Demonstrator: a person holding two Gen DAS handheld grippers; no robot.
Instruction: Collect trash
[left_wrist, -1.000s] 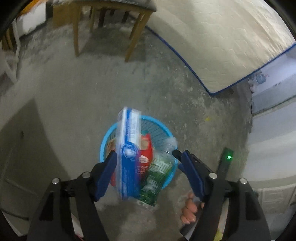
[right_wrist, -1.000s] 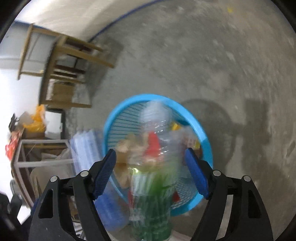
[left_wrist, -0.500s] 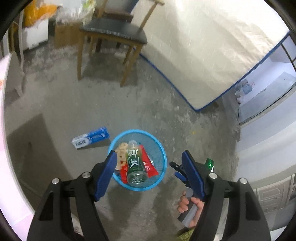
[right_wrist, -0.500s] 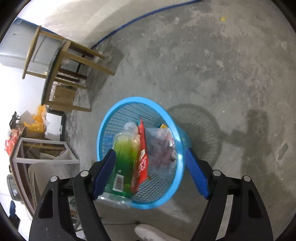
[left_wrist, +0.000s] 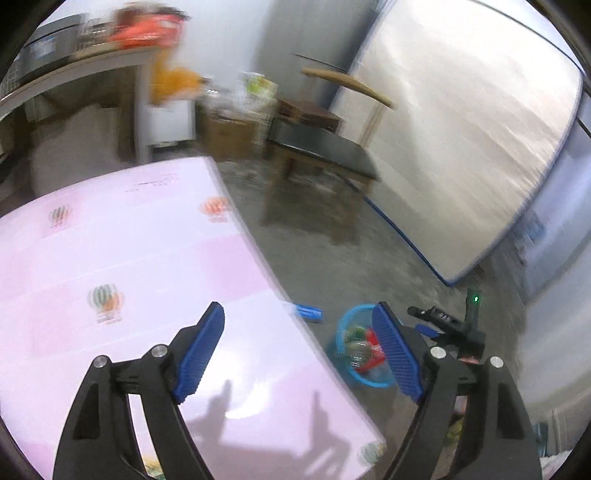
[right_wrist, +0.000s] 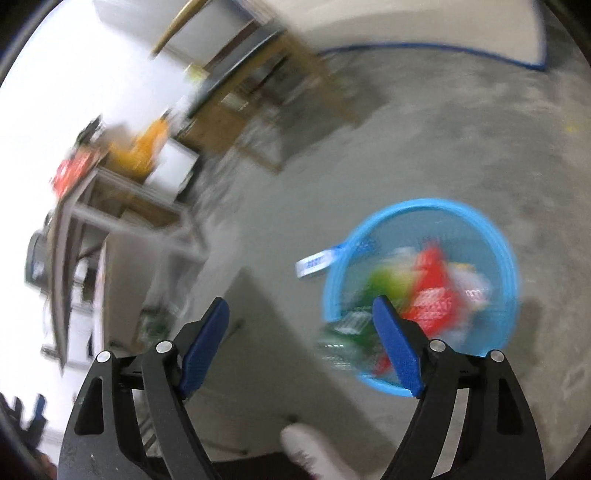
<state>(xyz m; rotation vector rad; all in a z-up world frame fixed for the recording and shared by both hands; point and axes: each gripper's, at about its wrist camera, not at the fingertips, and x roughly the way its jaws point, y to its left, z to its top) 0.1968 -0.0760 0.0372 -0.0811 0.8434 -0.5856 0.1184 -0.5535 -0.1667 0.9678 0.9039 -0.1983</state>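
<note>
A blue mesh basket (right_wrist: 421, 206) stands on the concrete floor, holding a green bottle (right_wrist: 384, 280), a red packet (right_wrist: 432, 295) and other wrappers. A blue and white box (right_wrist: 317, 263) lies on the floor just left of it. My right gripper (right_wrist: 301, 302) hangs above the floor left of the basket, its jaws opening with nothing between them. My left gripper (left_wrist: 298, 310) is over the edge of a pink table (left_wrist: 110, 258), its jaws also opening and empty. In the left wrist view the basket (left_wrist: 341, 325) and the box (left_wrist: 308, 312) lie below, to the right.
A wooden chair with a dark seat (left_wrist: 321, 147) stands behind the table. A mattress (left_wrist: 461, 129) leans on the right wall. A cluttered shelf (left_wrist: 92, 62) fills the back left. A white shoe (right_wrist: 310, 446) is at the bottom of the right wrist view.
The left gripper let go of the blue box, which lies beside the basket, then rose and swung over the pink table. The right gripper released the green bottle into the basket and lifted away.
</note>
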